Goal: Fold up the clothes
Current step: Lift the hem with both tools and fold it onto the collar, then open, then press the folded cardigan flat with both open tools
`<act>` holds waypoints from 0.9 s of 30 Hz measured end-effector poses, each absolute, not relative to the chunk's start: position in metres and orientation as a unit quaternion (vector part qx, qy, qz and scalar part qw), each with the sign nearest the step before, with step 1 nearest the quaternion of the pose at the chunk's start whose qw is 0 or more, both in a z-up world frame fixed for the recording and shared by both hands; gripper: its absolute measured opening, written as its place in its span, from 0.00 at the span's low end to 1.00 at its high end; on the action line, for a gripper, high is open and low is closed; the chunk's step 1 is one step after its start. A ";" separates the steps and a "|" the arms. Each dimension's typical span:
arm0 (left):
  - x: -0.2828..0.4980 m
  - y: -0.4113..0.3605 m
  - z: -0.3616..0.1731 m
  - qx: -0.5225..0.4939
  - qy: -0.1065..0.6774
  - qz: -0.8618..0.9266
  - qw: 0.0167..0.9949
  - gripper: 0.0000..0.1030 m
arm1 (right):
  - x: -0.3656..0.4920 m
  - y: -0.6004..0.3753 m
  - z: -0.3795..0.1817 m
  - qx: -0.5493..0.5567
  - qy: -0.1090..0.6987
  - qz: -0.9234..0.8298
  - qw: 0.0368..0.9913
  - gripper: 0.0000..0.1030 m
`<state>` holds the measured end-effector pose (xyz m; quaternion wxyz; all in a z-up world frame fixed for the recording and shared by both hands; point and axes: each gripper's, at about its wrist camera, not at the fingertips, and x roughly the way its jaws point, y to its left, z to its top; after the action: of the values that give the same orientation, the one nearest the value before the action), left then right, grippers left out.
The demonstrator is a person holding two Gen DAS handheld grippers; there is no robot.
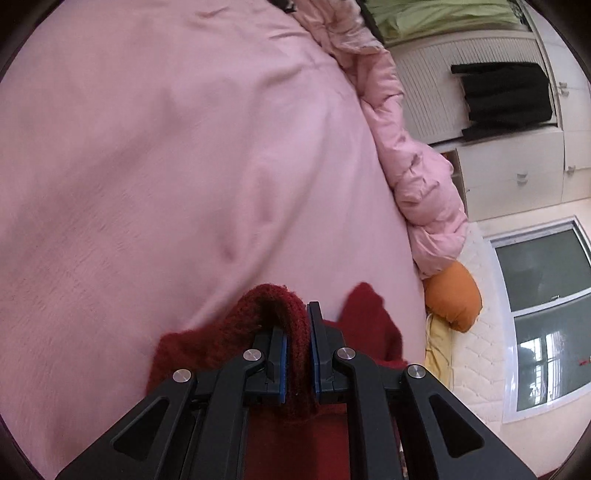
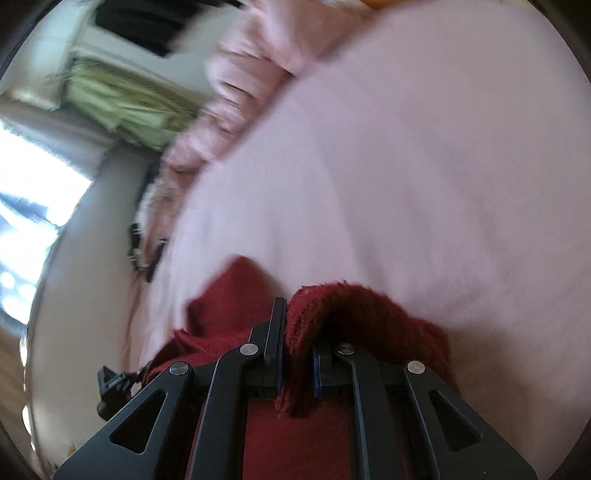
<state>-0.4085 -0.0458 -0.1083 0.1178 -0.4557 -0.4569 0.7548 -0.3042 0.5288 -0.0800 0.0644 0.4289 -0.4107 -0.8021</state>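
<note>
A dark red knitted garment hangs from both grippers above a pink bedspread. In the left wrist view my left gripper is shut on a thick fold of the red knit, which bulges up and over its left finger. In the right wrist view my right gripper is shut on another fold of the same red garment, which drapes over its right finger. More red cloth hangs beneath both grippers. The right wrist view is blurred by motion.
A bunched pink duvet lies along the bed's edge beside an orange cushion. Behind it are white cupboards, a black garment, a green cloth and a window. A black clip-like thing shows at the lower left.
</note>
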 end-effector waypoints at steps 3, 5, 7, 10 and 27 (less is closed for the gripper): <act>-0.407 -0.048 -0.111 -0.446 -0.451 0.763 0.127 0.11 | -0.297 0.541 -0.105 0.395 -0.466 -0.787 0.082 0.10; -0.407 -0.050 -0.111 -0.452 -0.459 0.754 0.130 0.11 | -0.296 0.556 -0.110 0.380 -0.527 -0.753 0.109 0.13; -0.406 -0.052 -0.111 -0.455 -0.474 0.744 0.127 0.16 | -0.291 0.574 -0.123 0.355 -0.615 -0.691 0.138 0.15; -0.393 -0.058 -0.089 -0.430 -0.468 0.766 0.102 0.59 | -0.279 0.588 -0.133 0.314 -0.698 -0.625 0.155 0.24; -0.296 0.089 -0.064 -0.381 -0.019 0.920 0.093 0.82 | -0.234 0.383 -0.053 0.424 -0.075 -0.902 0.034 0.40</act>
<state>-0.2961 0.0886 -0.0640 0.0928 -0.3813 -0.0195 0.9196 -0.2338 0.3829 -0.0530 0.0337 0.4241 -0.0753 -0.9018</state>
